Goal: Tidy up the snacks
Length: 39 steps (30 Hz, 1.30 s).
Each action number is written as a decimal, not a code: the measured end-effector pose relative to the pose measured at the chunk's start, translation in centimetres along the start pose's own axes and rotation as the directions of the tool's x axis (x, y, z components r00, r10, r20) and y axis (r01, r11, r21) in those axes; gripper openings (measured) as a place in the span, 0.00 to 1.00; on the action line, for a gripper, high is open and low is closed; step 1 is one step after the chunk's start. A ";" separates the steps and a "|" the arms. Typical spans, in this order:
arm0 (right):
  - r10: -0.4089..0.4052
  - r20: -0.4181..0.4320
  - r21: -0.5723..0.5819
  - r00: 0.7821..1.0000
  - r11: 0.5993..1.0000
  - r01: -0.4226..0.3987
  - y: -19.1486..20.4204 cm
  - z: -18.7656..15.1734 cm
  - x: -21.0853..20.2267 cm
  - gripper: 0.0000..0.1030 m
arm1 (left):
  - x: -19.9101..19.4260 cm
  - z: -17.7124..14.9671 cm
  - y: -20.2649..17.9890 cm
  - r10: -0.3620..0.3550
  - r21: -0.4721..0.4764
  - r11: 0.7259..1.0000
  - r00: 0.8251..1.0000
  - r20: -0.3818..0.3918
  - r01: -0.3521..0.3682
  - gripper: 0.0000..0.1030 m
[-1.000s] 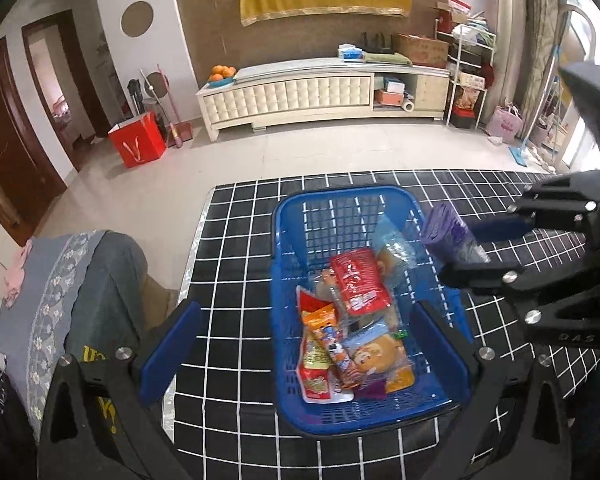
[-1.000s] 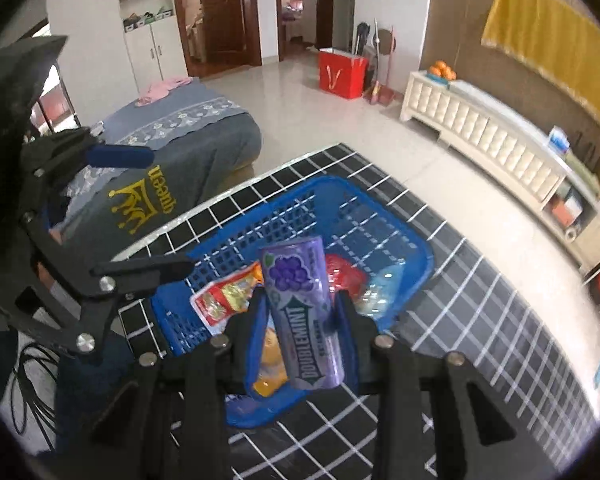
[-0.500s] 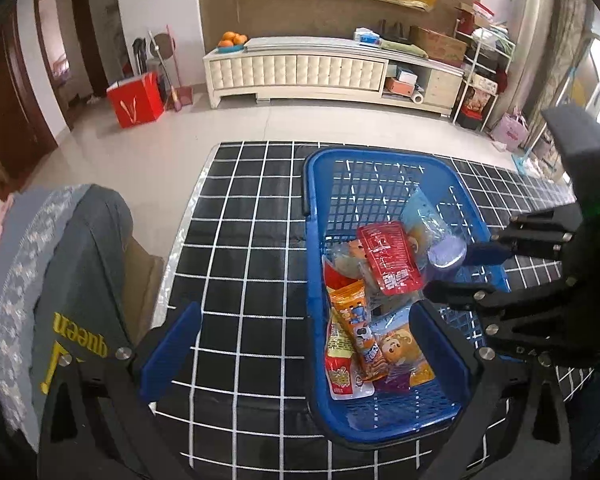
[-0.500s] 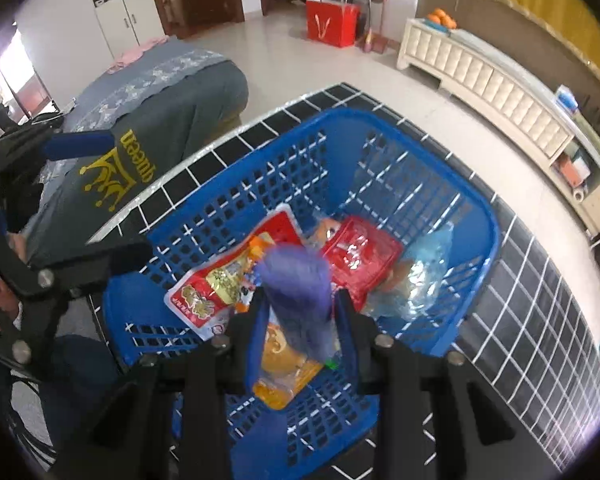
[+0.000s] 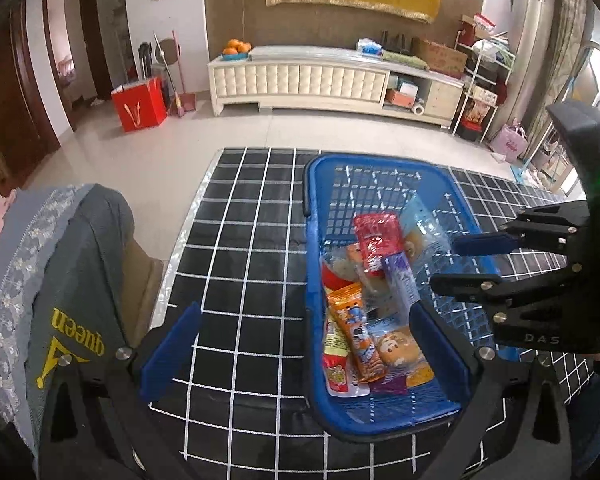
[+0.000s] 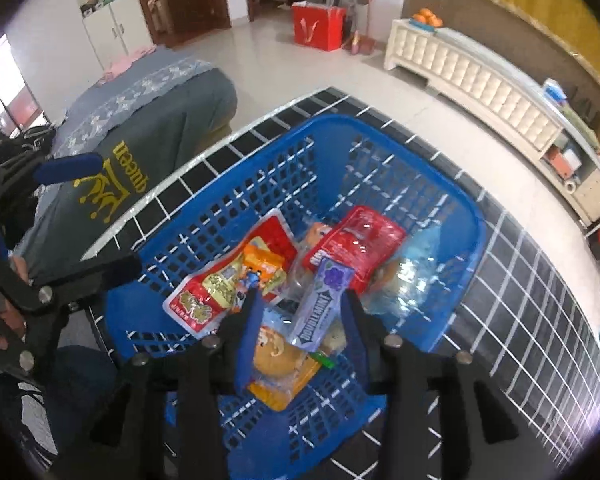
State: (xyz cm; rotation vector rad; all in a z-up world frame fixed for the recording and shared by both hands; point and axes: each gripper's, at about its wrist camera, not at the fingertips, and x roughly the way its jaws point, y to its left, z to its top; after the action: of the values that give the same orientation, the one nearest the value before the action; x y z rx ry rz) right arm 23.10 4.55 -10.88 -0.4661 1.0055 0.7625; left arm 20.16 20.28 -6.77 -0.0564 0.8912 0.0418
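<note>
As the right claw's jaws open: the purple gum pack (image 6: 323,307) that stood upright between them a second ago now lies tilted on the other snacks, free of both pads.
Right claw (image 6: 300,312): over the blue basket (image 6: 466,216), jaws apart and widening, with the gum pack between them but not pressed.
Gum pack, other view: seen from the left wrist it (image 5: 398,280) rests beside the red packet (image 5: 378,240), inside the basket (image 5: 314,220).
Meaning for the task: judged from this, the drop is done and one more snack is sorted into the basket.
Left claw (image 5: 304,344): jaws wide apart, nothing between them except the basket's near wall below; it hangs low over the near end.
Basket contents: red packet (image 6: 354,242), orange packet (image 6: 260,264), a clear bag (image 6: 412,280) and a biscuit pack (image 6: 284,364), loosely piled.
Surface (image 5: 240,240): black cloth with a white grid; no loose snack shows on it.
Obstacles: the basket's walls sit close around both claws, so a lift straight up looks the safest way out.
Surroundings: a grey cover (image 5: 72,280) at left, a white cabinet (image 5: 308,80) beyond.
</note>
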 end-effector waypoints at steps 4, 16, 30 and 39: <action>-0.035 0.078 0.030 0.996 0.999 0.033 0.2 -1.2 -3.7 0.65 | -2.5 0.0 -1.0 0.007 -0.010 1.000 0.998 0.054 -0.006 1.00; -0.166 0.393 0.171 0.904 0.980 0.106 0.2 -8.0 -17.2 1.00 | -13.6 -2.5 -8.2 0.006 0.009 1.000 0.954 0.299 -0.009 1.00; -0.385 0.534 0.312 0.753 0.917 0.248 3.4 -17.0 -25.4 1.00 | -21.1 -8.0 -14.2 -0.019 0.041 0.999 0.909 0.416 0.002 1.00; -0.385 0.520 0.331 0.763 0.914 0.235 4.8 -20.3 -25.6 1.00 | -21.9 -11.1 -15.8 -0.054 0.063 0.998 0.914 0.402 0.031 1.00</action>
State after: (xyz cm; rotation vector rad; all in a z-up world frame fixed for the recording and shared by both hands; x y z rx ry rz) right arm -0.35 -14.85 2.04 -0.1527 0.4167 0.4183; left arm -1.22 3.47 3.85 -0.0142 0.4748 -0.0125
